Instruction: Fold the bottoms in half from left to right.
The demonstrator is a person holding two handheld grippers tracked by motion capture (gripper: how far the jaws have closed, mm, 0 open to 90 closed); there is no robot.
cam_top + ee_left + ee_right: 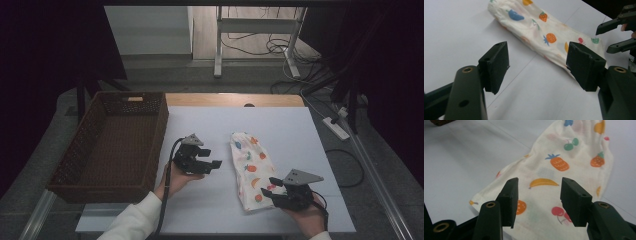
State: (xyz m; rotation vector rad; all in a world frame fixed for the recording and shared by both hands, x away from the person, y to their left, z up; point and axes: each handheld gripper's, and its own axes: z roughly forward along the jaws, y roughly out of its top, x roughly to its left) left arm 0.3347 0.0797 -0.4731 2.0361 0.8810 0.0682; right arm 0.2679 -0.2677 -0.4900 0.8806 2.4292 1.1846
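I see a soft, light fruit-print cloth [251, 169] at lower centre; I'd pinch its near hem. Both grippers, left gripper [214, 163] and right gripper [269, 186], gape empty.

Cream fruit-print cloth [250, 170]; folded into long strip; lies flat on white table, right of centre.

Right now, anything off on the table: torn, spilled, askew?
Nothing stands out. The fruit-print cloth lies folded on the white table, slightly slanted, no tears visible. The wicker basket sits squarely at the left. Both grippers are open.
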